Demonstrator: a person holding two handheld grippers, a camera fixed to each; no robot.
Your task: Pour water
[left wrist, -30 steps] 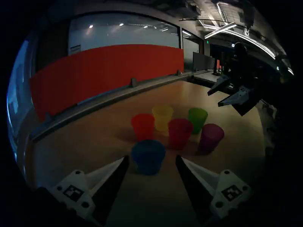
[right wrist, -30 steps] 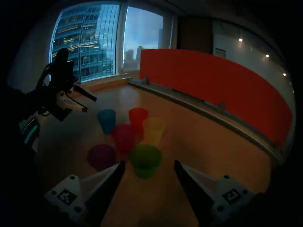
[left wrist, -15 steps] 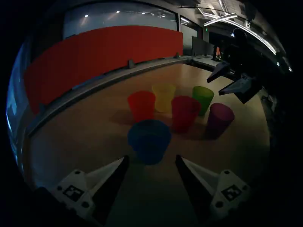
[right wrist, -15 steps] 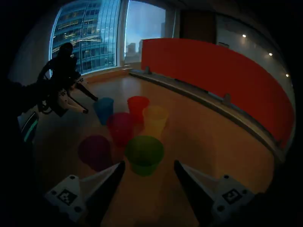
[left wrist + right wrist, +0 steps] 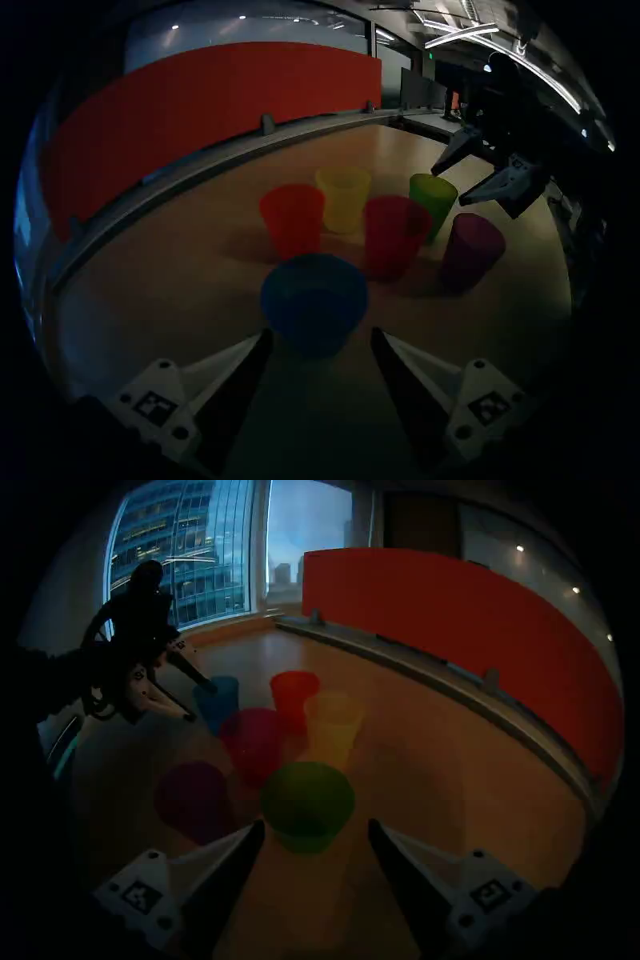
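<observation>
Sitting just ahead of left gripper — blue cup, ungripped

Bench: tan wood. Just ahead of the left fingers — blue cup; beyond it, orange-red cup, yellow cup, crimson cup, green cup, purple cup, all plain. Fingers pale grey, dark inner faces; black-and-white square markers at their bases. Partition beyond — solid red.
</observation>
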